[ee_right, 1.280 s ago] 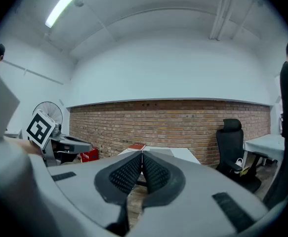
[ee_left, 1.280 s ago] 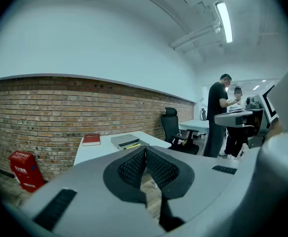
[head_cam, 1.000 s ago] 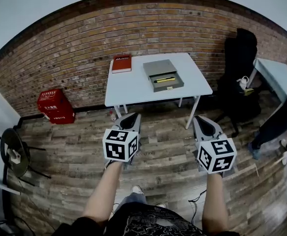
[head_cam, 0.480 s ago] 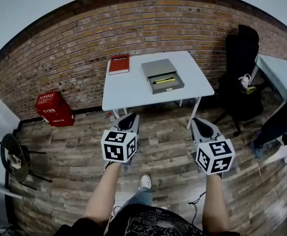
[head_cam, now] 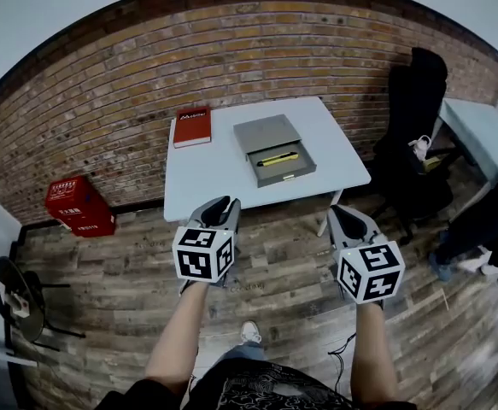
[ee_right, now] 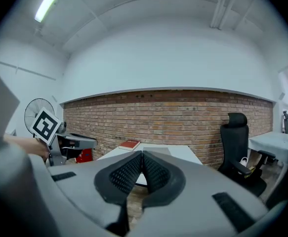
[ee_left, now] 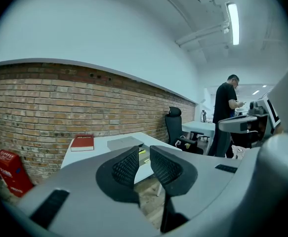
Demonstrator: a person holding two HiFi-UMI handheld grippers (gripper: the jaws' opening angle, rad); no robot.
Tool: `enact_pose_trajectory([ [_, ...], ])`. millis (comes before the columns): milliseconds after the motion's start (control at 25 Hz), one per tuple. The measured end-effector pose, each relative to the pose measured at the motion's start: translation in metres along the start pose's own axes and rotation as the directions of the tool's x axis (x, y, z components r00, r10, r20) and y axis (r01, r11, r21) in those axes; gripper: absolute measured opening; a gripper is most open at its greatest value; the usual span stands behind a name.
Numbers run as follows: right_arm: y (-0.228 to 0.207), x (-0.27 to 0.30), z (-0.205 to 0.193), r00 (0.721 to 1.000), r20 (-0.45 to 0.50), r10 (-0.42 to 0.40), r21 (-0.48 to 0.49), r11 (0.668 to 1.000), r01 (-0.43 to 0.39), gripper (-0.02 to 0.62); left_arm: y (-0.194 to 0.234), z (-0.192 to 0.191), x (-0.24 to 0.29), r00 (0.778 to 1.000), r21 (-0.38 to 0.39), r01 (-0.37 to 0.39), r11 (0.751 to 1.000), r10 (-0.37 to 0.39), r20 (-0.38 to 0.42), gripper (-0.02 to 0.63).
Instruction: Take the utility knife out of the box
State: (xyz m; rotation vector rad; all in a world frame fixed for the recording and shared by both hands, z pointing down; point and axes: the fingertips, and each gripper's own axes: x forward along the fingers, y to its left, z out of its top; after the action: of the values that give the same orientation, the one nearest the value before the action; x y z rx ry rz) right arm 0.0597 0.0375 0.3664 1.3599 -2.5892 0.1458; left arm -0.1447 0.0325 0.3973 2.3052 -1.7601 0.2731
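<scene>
A grey box (head_cam: 267, 133) stands on the white table (head_cam: 206, 173), and its drawer is pulled out toward me. The yellow utility knife (head_cam: 278, 158) lies in the drawer. Both grippers hang over the wooden floor, short of the table's near edge. My left gripper (head_cam: 219, 207) points at the table. Its jaws have just been opening and stand a little apart with nothing between them (ee_left: 144, 148). My right gripper (head_cam: 345, 216) is shut and empty, its pads touching (ee_right: 142, 153). The box (ee_left: 124, 142) shows beyond the left jaws.
A red book (head_cam: 192, 126) lies at the table's far left corner. A red case (head_cam: 79, 205) sits on the floor by the brick wall. A black office chair (head_cam: 415, 131) and a second table (head_cam: 479, 131) stand at the right, with a person (ee_left: 226, 113) beside them.
The table and box now sit lower and larger in the head view. Both grippers have been carried forward toward the table's near edge. The red case has slid toward the left.
</scene>
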Motion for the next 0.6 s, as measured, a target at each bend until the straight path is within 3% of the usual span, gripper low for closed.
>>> enact_pose_trajectory([
  [360, -0.009, 0.071, 0.029, 0.999, -0.008, -0.041, -0.001, 0.999, 0.041, 0.02, 0.054, 0.021, 0.057, 0.999, -0.008, 0.05, 0.999, -0.05, -0.004, 0.152],
  [600, -0.005, 0.113, 0.047, 0.998, 0.0, -0.056, -0.001, 0.998, 0.056, 0.02, 0.087, 0.034, 0.088, 0.998, 0.01, 0.068, 0.998, -0.068, -0.008, 0.172],
])
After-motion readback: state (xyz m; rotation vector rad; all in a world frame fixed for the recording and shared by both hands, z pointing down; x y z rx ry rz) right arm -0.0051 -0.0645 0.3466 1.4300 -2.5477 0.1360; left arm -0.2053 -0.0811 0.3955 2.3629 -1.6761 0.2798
